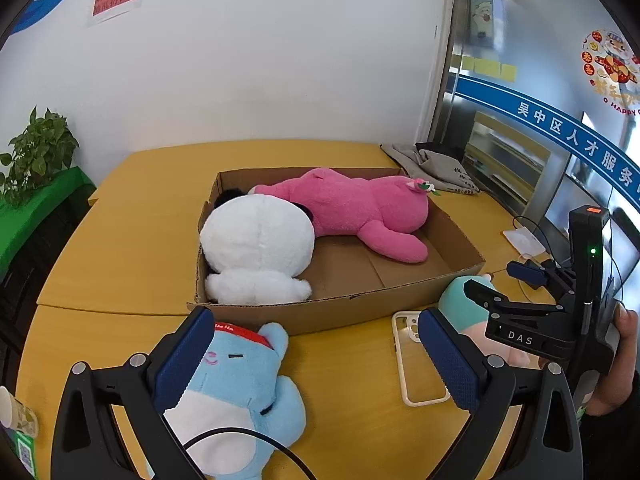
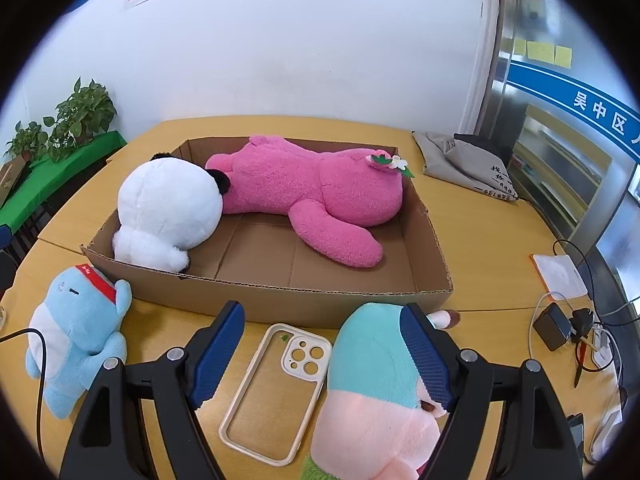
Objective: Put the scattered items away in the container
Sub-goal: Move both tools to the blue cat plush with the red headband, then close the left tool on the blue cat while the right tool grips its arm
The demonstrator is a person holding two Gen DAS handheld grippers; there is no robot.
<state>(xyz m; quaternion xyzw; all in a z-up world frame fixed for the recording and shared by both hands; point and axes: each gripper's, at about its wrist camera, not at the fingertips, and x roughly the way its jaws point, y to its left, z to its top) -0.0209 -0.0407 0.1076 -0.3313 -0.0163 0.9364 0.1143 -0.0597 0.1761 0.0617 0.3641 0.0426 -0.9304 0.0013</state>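
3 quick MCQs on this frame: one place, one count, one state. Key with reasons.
1. Where is the phone case?
A. in the box
B. on the table before the box
C. on the pink plush

2. How many plush toys lie in the cardboard box?
A. one
B. two
C. four

3. The right tool is:
A. open
B. shut on the phone case
C. out of view

Key: B, it lies on the table; B, pink plush and white plush; A, its pads stand wide apart.

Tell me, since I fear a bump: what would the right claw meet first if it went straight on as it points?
Probably the clear phone case on the table, lying between its open fingers; the teal and pink plush toy sits against the right finger. Depth is uncertain.
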